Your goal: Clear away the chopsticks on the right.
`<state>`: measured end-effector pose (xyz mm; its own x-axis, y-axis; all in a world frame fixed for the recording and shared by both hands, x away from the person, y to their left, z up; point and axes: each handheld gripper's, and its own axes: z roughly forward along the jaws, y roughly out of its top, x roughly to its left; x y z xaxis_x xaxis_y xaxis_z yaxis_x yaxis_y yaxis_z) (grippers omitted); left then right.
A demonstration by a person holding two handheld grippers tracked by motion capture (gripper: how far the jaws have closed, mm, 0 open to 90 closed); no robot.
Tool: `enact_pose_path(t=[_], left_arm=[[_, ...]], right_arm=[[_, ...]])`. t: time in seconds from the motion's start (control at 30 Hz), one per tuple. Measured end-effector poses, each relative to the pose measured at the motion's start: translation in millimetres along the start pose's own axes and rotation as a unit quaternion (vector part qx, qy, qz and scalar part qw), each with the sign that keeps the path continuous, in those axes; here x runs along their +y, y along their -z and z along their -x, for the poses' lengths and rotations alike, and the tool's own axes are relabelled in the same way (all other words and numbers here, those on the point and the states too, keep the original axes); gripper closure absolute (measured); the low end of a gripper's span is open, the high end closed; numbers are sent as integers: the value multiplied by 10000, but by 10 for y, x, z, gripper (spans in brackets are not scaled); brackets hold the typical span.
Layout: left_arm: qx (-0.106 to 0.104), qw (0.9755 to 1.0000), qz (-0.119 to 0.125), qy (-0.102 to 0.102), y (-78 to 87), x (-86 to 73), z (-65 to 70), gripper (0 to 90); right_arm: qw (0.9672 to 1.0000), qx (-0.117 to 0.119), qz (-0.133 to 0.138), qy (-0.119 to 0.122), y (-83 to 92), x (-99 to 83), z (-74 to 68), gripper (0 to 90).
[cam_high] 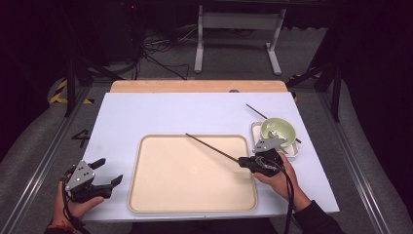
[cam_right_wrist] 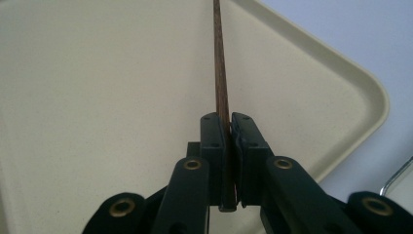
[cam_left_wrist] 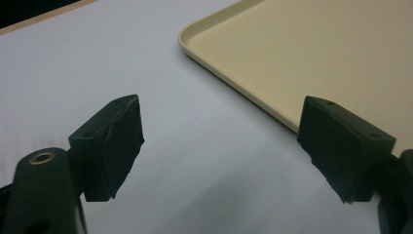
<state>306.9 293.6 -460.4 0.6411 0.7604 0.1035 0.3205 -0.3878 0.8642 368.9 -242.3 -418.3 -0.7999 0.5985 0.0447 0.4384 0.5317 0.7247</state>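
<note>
Now: right gripper [cam_high: 242, 160] clamped on dark chopstick [cam_high: 212, 147], over beige tray [cam_high: 146, 146]; left gripper [cam_high: 107, 171] spread wide, holding nothing.

Brown chopstick [cam_right_wrist: 221, 73], cream tray [cam_high: 146, 195], green bowl [cam_high: 287, 127].

Left gripper [cam_high: 108, 172]: jaws wide apart, nothing between them, left hand [cam_high: 78, 202] low at the near-left. Right gripper [cam_high: 242, 161]: jaws clamped nearly together, pointing up-left, right hand [cam_high: 278, 178] wrapped around its body.
</note>
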Motion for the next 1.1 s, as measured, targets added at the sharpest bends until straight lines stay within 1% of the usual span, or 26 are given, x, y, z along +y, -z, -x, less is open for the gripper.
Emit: enact_pose_path(t=[0.13,0.23,0.33,0.47,0.63,0.73,0.8,0.83,0.87,0.9,0.93,0.97,1.03,1.1], left_arm=[[-4,10000,4,-3,3,-1,4,178],[-10,10000,4,-2,2,0,6,178],[-15,10000,-21,-14,-9,0,8,178],[-15,10000,-22,-25,-8,1,10,178],[-15,10000,-25,-18,-9,-1,10,178],[-22,10000,-30,-33,-11,6,14,179],[-23,10000,-28,-30,-14,4,16,179],[-17,10000,-30,-32,-15,4,16,179],[-17,10000,-30,-32,-15,4,16,179],[-13,10000,-43,-33,-14,5,15,179],[-10,10000,-36,-30,-15,4,14,179],[-6,10000,-46,-23,-12,4,13,179],[-8,10000,-41,-16,-13,3,12,179],[-5,10000,-36,-19,-10,3,11,179]], right_arm=[[10000,24,-73,23,-25,-34,-26,847],[9999,89,-107,49,-24,-58,-60,846],[9998,73,-188,69,-51,-101,-92,845],[9996,43,-252,74,-83,-118,-103,841],[9997,-4,-252,63,-101,-117,-95,793],[9998,-57,-146,74,-66,-105,-81,779],[9999,-11,60,124,-12,-93,-70,771],[9998,-54,125,160,26,-78,-68,768],[9998,-54,125,160,26,-78,-68,768],[9993,-40,274,240,80,-59,-70,760],[9993,-40,274,240,80,-59,-70,760],[9989,-74,349,296,131,-38,-74,755],[9987,-87,391,305,160,-27,-75,754],[9982,-103,497,306,223,-5,-70,745]])
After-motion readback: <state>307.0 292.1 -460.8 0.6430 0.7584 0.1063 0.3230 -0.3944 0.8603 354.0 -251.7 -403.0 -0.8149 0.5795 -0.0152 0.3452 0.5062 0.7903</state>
